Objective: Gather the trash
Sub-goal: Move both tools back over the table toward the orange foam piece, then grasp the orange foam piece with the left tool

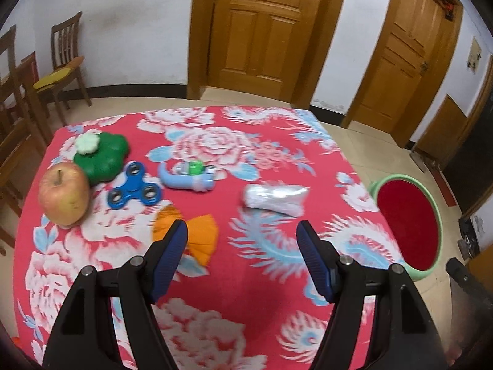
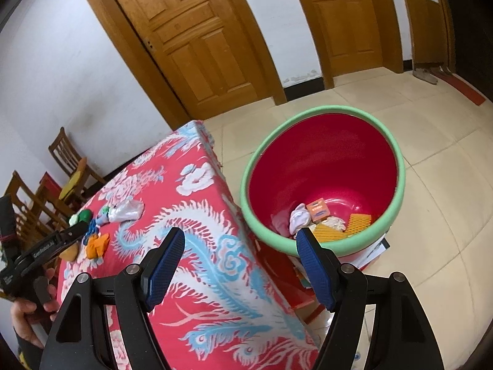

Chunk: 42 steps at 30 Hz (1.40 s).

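My left gripper is open and empty above the red flowered tablecloth. A crumpled orange wrapper lies just beyond its left finger. A crumpled white plastic bag lies ahead, slightly right. My right gripper is open and empty, over the table's right edge beside the red basin with a green rim. The basin holds white tissue, a small orange box and orange wrappers. The basin also shows in the left wrist view.
On the table's left are an apple, a green flower-shaped toy, a blue fidget spinner and a light-blue gadget. Wooden chairs stand at the left wall. Two wooden doors stand behind. The basin stands on the tiled floor.
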{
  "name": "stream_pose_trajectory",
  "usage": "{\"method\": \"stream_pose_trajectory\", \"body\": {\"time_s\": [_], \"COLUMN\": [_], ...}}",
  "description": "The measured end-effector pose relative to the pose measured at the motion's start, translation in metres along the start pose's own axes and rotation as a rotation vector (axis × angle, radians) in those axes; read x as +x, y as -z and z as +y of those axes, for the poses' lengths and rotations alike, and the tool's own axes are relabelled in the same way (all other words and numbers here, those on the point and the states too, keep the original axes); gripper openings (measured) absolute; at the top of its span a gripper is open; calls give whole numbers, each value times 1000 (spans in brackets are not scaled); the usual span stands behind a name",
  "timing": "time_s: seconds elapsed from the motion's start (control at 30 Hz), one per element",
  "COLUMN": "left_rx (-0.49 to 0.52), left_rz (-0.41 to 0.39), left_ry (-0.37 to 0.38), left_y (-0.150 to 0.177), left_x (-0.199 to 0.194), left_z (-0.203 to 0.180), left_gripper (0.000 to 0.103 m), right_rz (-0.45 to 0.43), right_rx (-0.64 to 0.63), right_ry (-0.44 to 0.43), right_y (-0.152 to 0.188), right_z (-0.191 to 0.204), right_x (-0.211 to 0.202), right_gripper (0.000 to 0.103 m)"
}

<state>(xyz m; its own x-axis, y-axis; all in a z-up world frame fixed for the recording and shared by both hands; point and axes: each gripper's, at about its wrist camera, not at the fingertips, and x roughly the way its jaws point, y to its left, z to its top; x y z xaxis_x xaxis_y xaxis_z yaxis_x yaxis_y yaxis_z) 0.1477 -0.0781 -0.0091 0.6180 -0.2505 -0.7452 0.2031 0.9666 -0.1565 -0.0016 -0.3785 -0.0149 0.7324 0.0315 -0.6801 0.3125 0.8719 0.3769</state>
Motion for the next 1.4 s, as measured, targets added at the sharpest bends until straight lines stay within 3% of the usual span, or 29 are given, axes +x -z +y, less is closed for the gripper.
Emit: {"method": "stream_pose_trajectory", "body": {"time_s": [0.7,0.97,1.23,1.4], "left_rx": [-72,-131,-151,-147], "left_rz": [66,86,65,30], "left_ry": [-63,-41,11,21], "left_y": [6,10,12,11], "left_x": [44,54,47,32], "left_z": [55,67,68,68], "left_gripper": [72,48,35,33], "right_rz": [40,57,67,76], "right_rx": [-61,-85,-110,-135], "right_ry": [4,1,-5,-16], "right_y": [-1,1,1,0], "right_z": [32,43,54,65], "right_x": [13,20,24,28], "right_gripper": [76,76,76,76]}}
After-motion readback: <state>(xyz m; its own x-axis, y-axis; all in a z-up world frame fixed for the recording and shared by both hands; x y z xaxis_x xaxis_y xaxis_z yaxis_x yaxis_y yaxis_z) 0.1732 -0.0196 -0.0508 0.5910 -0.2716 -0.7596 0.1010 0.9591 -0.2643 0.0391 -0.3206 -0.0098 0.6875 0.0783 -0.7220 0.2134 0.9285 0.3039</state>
